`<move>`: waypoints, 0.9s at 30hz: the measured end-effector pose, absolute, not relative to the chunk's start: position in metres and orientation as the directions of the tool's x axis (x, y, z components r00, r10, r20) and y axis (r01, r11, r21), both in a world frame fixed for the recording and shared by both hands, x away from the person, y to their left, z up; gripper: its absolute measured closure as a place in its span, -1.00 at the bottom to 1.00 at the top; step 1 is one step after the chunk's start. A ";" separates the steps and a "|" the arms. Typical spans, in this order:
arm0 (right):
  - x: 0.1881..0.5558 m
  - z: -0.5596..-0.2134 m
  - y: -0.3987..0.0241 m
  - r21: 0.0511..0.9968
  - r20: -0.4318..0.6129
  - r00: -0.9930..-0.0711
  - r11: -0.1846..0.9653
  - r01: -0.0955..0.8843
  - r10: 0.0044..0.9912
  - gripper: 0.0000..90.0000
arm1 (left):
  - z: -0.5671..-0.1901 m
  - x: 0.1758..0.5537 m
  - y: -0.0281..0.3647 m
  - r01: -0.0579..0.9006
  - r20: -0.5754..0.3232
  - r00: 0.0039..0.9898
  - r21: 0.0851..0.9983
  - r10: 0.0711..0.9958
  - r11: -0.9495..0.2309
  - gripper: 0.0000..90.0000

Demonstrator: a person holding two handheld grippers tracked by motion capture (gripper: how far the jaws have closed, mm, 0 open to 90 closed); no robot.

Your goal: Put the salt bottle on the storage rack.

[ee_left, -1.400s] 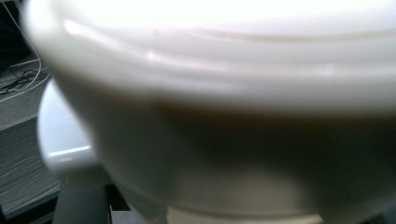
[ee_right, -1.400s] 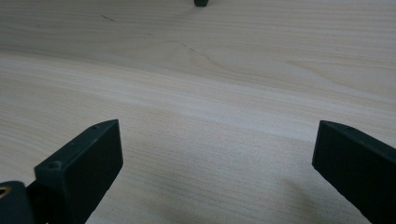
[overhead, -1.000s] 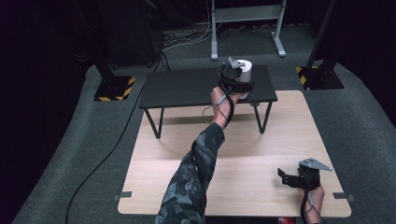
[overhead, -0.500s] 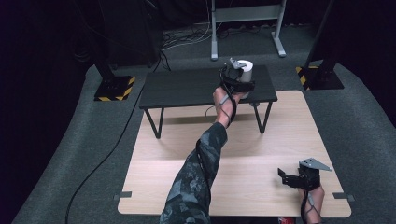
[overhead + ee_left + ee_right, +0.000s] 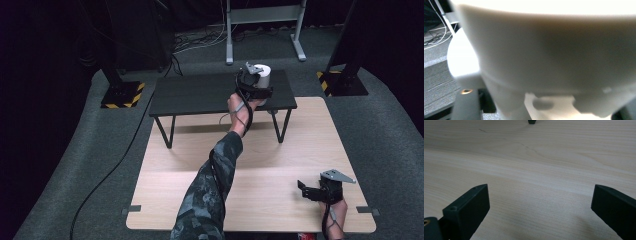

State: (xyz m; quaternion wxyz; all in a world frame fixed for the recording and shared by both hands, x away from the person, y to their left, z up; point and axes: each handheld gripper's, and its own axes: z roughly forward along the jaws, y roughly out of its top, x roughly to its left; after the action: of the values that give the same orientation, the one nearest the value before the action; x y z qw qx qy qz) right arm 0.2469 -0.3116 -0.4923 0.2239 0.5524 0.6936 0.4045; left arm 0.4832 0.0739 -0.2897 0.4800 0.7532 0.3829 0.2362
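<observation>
White cup point(image 5: 263, 73) between left gripper point(image 5: 252, 80) fingers, just opening

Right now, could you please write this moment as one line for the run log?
left gripper: at white cup on black raised table, jaws just opening | right gripper: open, nothing between jaws, over wooden table

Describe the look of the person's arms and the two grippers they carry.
The left arm wears a grey-green camouflage sleeve. The left gripper is black, with a grey three-cornered plate on top. The right gripper is black too, with the same plate; its jaws are blocky black bars. A dark cable trails from each.
</observation>
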 end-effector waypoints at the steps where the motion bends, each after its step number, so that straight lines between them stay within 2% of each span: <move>1: 0.247 -0.492 -0.312 0.809 0.136 -0.289 0.063 0.585 0.947 -0.99 | -0.290 0.483 0.074 0.350 -0.012 0.595 0.904 0.803 -0.246 -0.74; 2: 0.247 -0.492 -0.312 0.809 0.137 -0.290 0.062 0.585 0.947 -0.99 | -0.291 0.480 0.075 0.337 -0.005 0.591 0.910 0.807 -0.242 -0.84; 4: 0.247 -0.492 -0.312 0.809 0.138 -0.289 0.061 0.585 0.947 -0.99 | -0.292 0.474 0.077 0.323 0.013 0.584 0.914 0.811 -0.247 -0.89; 5: 0.246 -0.493 -0.312 0.811 0.141 -0.287 0.055 0.582 0.948 -0.99 | -0.293 0.466 0.080 0.307 0.044 0.575 0.914 0.817 -0.265 -1.00; 15: 0.246 -0.492 -0.310 0.808 0.133 -0.279 0.059 0.586 0.951 -0.99 | -0.311 0.418 0.134 0.285 0.094 0.579 0.907 0.810 -0.310 -1.00; 17: 0.247 -0.492 -0.309 0.808 0.130 -0.278 0.061 0.587 0.952 -0.99 | -0.328 0.388 0.161 0.280 0.107 0.577 0.905 0.810 -0.319 -1.00; 20: 0.247 -0.492 -0.308 0.805 0.127 -0.275 0.062 0.589 0.953 -0.99 | -0.337 0.374 0.173 0.285 0.106 0.575 0.904 0.811 -0.320 -1.00; 22: 0.247 -0.491 -0.307 0.805 0.124 -0.273 0.063 0.589 0.954 -0.99 | -0.366 0.340 0.197 0.289 0.115 0.543 0.904 0.832 -0.314 -1.00; 23: 0.247 -0.491 -0.307 0.805 0.124 -0.273 0.063 0.589 0.954 -0.99 | -0.366 0.340 0.197 0.289 0.115 0.543 0.904 0.832 -0.314 -1.00; 27: 0.248 -0.491 -0.305 0.801 0.116 -0.272 0.072 0.594 0.955 -0.99 | -0.403 0.302 0.221 0.350 0.110 0.486 0.885 0.867 -0.308 -1.00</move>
State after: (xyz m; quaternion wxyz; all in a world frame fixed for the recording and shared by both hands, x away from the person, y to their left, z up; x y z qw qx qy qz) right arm 0.2480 -0.3054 -0.4905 0.2306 0.5575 0.6947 0.3916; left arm 0.3015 0.2215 -0.4032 0.4259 0.7494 0.4059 0.3038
